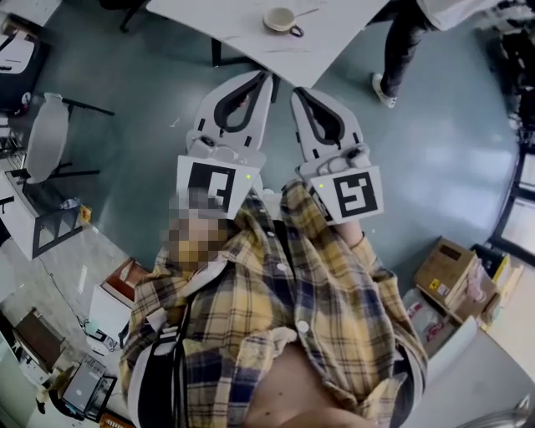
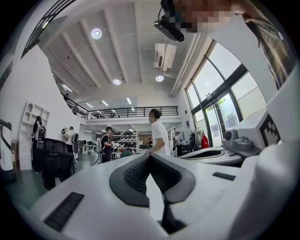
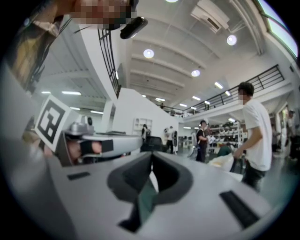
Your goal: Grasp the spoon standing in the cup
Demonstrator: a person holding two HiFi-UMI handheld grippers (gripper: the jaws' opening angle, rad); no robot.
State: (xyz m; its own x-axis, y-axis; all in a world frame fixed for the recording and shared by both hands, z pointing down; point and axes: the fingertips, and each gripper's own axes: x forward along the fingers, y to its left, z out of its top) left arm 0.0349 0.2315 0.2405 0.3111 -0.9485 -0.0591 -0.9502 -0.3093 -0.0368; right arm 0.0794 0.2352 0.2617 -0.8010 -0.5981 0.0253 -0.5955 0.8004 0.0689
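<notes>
A cream cup (image 1: 280,18) with a dark handle stands on the white table (image 1: 209,21) at the top of the head view. A thin spoon (image 1: 308,12) leans out of it to the right. My left gripper (image 1: 273,77) and right gripper (image 1: 296,90) are held side by side in front of the person's chest, short of the table's near corner and well apart from the cup. Both are shut with nothing between the jaws. Neither the left gripper view nor the right gripper view shows the cup. In them the left gripper (image 2: 150,154) and the right gripper (image 3: 152,154) point out over the hall with tips together.
A person's legs (image 1: 399,46) stand by the table's right side. A grey chair (image 1: 46,138) is at the left, and cardboard boxes (image 1: 447,267) sit on the floor at the right. Several people (image 2: 158,133) stand in the hall beyond.
</notes>
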